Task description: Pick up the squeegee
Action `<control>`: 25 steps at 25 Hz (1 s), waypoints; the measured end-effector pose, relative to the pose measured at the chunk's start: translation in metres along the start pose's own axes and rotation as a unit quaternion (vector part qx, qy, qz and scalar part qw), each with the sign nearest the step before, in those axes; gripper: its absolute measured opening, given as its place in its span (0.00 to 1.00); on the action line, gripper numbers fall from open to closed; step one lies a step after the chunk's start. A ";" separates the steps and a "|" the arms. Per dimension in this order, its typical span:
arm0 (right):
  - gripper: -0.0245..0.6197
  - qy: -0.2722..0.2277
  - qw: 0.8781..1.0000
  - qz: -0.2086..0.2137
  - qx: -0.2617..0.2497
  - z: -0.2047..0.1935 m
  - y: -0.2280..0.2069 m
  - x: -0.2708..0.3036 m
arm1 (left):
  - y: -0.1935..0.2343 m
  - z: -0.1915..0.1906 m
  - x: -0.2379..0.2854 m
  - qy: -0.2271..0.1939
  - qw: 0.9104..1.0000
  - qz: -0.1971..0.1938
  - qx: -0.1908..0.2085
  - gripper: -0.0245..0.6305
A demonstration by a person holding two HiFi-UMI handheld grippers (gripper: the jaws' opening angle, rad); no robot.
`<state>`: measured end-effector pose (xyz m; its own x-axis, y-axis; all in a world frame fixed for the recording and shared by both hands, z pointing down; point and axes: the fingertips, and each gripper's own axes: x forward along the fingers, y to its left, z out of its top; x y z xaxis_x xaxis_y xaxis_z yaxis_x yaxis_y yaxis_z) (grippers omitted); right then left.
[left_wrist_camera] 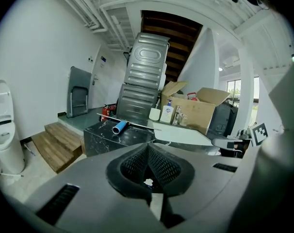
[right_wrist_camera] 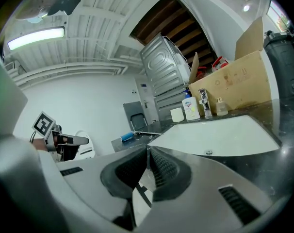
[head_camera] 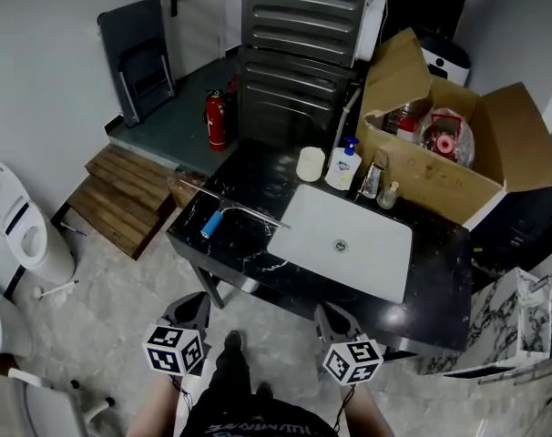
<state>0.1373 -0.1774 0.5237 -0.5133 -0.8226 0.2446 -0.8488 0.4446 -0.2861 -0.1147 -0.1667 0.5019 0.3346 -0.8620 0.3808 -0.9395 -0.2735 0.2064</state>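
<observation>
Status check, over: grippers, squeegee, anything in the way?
Left gripper shut, empty; right gripper shut, empty. Squeegee lying on black counter, left of sink, untouched. Cup and soap bottle stand behind it, not blocking.

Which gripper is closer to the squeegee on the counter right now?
Left. In the head view the left gripper hangs short of the counter, nearly in line with the squeegee. The right gripper is further over, in front of the sink.

Your right gripper (right_wrist_camera: 148,149) has its jaws shut tight with nothing in them, and the squeegee (right_wrist_camera: 127,136) lies by the left edge of the black counter (right_wrist_camera: 119,144).
</observation>
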 end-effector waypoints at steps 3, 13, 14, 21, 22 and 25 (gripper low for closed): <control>0.11 0.002 1.000 -0.003 -0.004 0.010 -0.006 0.027 | 0.015 0.013 0.025 0.001 1.000 -0.005 -0.001 0.07; 0.11 0.011 0.999 -0.034 -0.006 0.045 -0.035 0.116 | 0.070 0.060 0.117 0.015 1.000 -0.017 -0.002 0.07; 0.11 0.012 0.999 -0.037 -0.005 0.049 -0.037 0.124 | 0.075 0.064 0.126 0.021 1.000 -0.015 0.000 0.07; 0.11 0.011 0.998 -0.066 0.004 0.068 -0.051 0.168 | 0.106 0.084 0.184 0.069 0.998 -0.015 0.000 0.07; 0.11 0.011 0.997 -0.070 0.005 0.070 -0.053 0.172 | 0.107 0.086 0.192 0.078 0.997 -0.021 0.001 0.10; 0.11 0.009 0.996 -0.084 0.009 0.076 -0.060 0.184 | 0.105 0.089 0.214 0.124 0.991 -0.049 -0.004 0.38</control>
<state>0.1036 -0.3821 0.5156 -0.3672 -0.8778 0.3075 -0.9205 0.2956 -0.2555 -0.1488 -0.4175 0.5249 0.4321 -0.7004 0.5682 -0.9017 -0.3460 0.2593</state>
